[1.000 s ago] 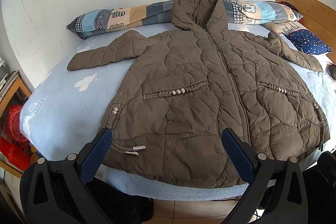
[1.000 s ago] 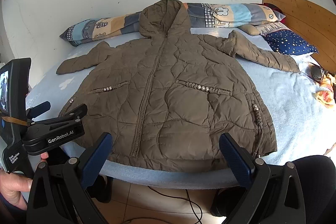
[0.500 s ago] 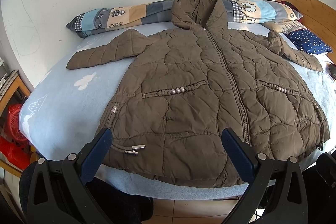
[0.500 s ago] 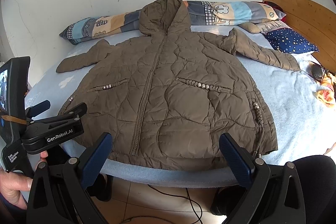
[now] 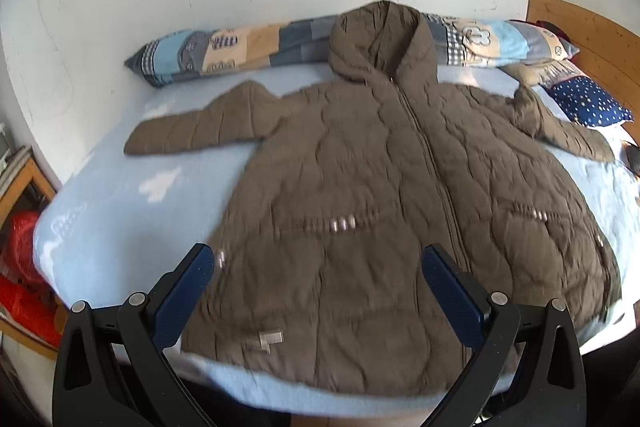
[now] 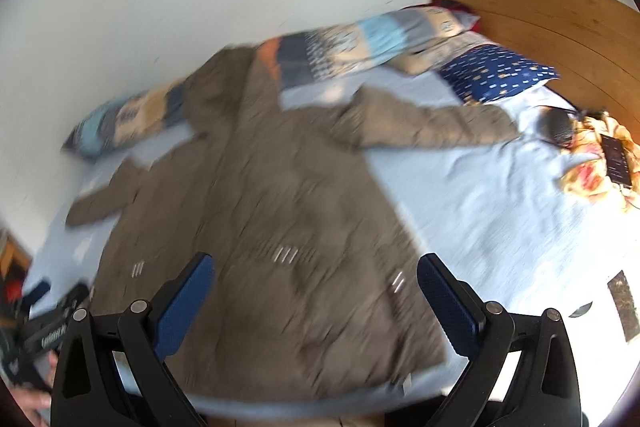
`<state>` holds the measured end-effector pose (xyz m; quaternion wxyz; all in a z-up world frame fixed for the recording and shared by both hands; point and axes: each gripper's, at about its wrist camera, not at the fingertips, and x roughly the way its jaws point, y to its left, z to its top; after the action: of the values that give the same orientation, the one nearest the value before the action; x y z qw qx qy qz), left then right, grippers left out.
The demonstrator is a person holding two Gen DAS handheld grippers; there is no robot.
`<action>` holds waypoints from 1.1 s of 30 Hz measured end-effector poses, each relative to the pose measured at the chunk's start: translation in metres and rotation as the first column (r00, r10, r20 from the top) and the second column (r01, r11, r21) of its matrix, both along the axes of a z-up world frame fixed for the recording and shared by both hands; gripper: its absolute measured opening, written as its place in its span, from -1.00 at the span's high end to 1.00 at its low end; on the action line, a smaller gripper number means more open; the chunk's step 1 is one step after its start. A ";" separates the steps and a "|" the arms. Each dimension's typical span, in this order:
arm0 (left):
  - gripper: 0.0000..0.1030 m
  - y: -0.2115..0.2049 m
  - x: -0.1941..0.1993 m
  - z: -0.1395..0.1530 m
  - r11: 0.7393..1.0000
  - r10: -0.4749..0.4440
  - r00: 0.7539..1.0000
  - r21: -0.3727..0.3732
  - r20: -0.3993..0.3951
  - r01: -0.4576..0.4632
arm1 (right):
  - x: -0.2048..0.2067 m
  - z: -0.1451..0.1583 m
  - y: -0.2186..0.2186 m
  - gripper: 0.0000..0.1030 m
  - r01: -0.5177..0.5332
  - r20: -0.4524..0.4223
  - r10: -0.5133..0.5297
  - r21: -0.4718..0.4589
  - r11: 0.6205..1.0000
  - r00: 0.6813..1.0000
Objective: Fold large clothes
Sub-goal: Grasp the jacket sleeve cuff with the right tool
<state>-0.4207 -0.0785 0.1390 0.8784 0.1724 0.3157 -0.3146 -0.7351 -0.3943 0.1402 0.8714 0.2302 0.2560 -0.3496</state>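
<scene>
No legible text in left wrist view; in right wrist view, white lettering on black body of left gripper point(image 6: 52, 337) at lower left, motion-blurred, unreadable; printed marks on patchwork pillow point(image 5: 472, 39) too small to read.

Matt quilted cloth jacket point(image 5: 392, 211), soft fleecy sheet point(image 5: 120, 211), wooden headboard point(image 6: 532, 15)
</scene>
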 end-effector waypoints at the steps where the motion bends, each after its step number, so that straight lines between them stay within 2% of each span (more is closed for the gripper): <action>1: -1.00 -0.005 0.005 0.003 1.000 -0.001 1.000 -0.001 0.005 0.001 | -0.002 0.003 -0.015 -0.99 0.020 0.013 -0.020 0.020 1.000 1.000; 4: -1.00 -0.032 0.022 0.013 1.000 -0.015 0.999 0.000 0.039 0.014 | -0.005 0.008 -0.067 -0.99 0.112 0.049 -0.117 0.093 0.989 0.992; 8: -1.00 -0.077 0.044 0.022 0.999 -0.039 0.995 0.006 0.088 0.039 | -0.002 0.009 -0.130 -0.99 0.272 0.052 -0.276 0.083 0.959 0.960; 10: -1.00 -0.100 0.056 0.023 0.998 -0.055 0.995 -0.006 0.086 0.055 | 0.001 0.004 -0.156 -0.99 0.315 0.056 -0.321 0.094 0.945 0.946; 12: -1.00 -0.119 0.067 0.018 0.998 -0.068 0.994 -0.009 0.085 0.069 | 0.005 -0.006 -0.188 -0.99 0.331 0.036 -0.340 0.150 0.932 0.940; 15: -1.00 -0.132 0.084 0.002 0.995 -0.094 0.995 -0.027 0.018 0.095 | 0.004 -0.026 -0.229 -0.95 0.358 0.060 -0.381 0.234 0.904 0.923; 17: -1.00 -0.139 0.100 -0.015 0.996 -0.088 0.994 0.010 -0.069 0.089 | -0.008 -0.048 -0.261 -0.85 0.383 0.073 -0.423 0.310 0.870 0.903; 18: -1.00 -0.140 0.103 -0.020 0.996 -0.089 0.992 0.022 -0.089 0.091 | -0.013 -0.056 -0.271 -0.73 0.388 0.076 -0.436 0.343 0.856 0.897; 20: -1.00 -0.142 0.112 -0.027 0.995 -0.088 0.991 0.043 -0.105 0.093 | -0.029 -0.075 -0.303 -0.63 0.372 0.122 -0.474 0.463 0.804 0.872; 22: -1.00 -0.142 0.118 -0.030 0.995 -0.079 0.991 0.050 -0.105 0.084 | -0.044 -0.085 -0.324 -0.57 0.374 0.151 -0.511 0.514 0.772 0.846; 26: -1.00 -0.140 0.125 -0.034 0.997 -0.058 0.990 0.047 -0.129 0.065 | -0.077 -0.110 -0.367 -0.51 0.449 0.149 -0.621 0.565 0.692 0.769; 28: -1.00 -0.138 0.128 -0.036 0.997 -0.056 0.985 0.037 -0.164 0.063 | -0.084 -0.120 -0.380 -0.41 0.441 0.157 -0.631 0.588 0.678 0.760; 31: -1.00 -0.142 0.126 -0.039 0.997 -0.066 0.981 0.038 -0.183 0.074 | -0.087 -0.127 -0.396 -0.35 0.449 0.163 -0.637 0.580 0.680 0.754; 33: -1.00 -0.144 0.125 -0.041 0.996 -0.071 0.981 0.044 -0.178 0.080 | -0.093 -0.134 -0.406 -0.35 0.471 0.157 -0.663 0.587 0.659 0.732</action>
<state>-0.2957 -0.2222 0.0980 0.8298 0.1782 0.3933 -0.3534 -0.8279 -0.8004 0.0065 0.6523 0.5805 0.0893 -0.4791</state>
